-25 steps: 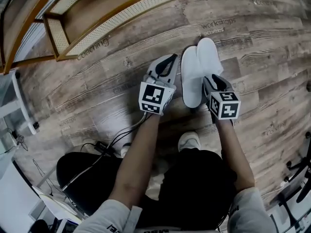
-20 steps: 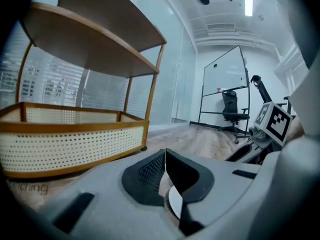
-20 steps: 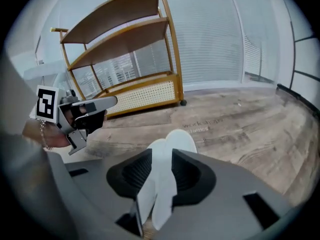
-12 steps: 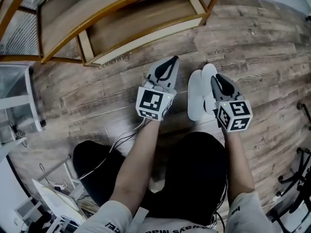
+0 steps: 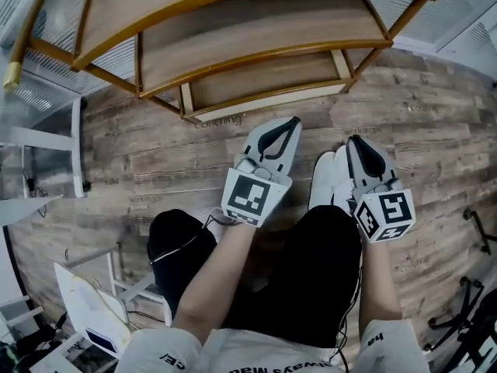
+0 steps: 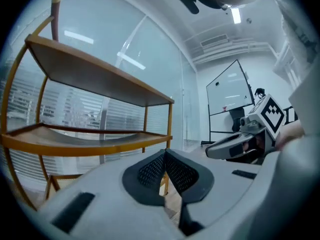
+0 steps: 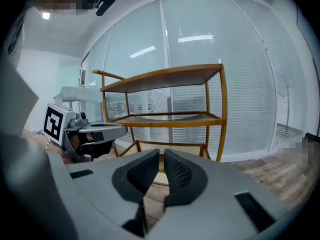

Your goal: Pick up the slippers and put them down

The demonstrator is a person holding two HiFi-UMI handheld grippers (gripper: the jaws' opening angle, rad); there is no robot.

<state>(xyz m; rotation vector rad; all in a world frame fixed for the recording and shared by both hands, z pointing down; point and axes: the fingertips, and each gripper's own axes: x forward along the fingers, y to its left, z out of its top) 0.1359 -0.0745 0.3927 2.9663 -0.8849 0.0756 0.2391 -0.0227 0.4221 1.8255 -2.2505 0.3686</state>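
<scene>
A pair of white slippers (image 5: pixel 328 179) lies side by side on the wooden floor, just in front of the person's knees. My right gripper (image 5: pixel 356 141) hangs above them and hides part of them. Its jaws are closing and stand almost together in the right gripper view (image 7: pixel 162 156), with nothing between them. My left gripper (image 5: pixel 293 122) is held up to the left of the slippers, over bare floor. Its jaws (image 6: pixel 165 155) are shut and empty. Both point toward a wooden shelf rack (image 5: pixel 256 49).
The rack (image 7: pixel 170 119) stands against a glass wall with blinds, its shelves bare. White furniture frames (image 5: pixel 46 142) and a white box (image 5: pixel 85 309) sit at the left with cables beside them. A black stand (image 5: pixel 475 235) is at the right. A whiteboard (image 6: pixel 230 94) stands farther off.
Both grippers have risen off the floor, away from the slippers, which stay lying there. The head view has lifted, so more of the rack shows.
</scene>
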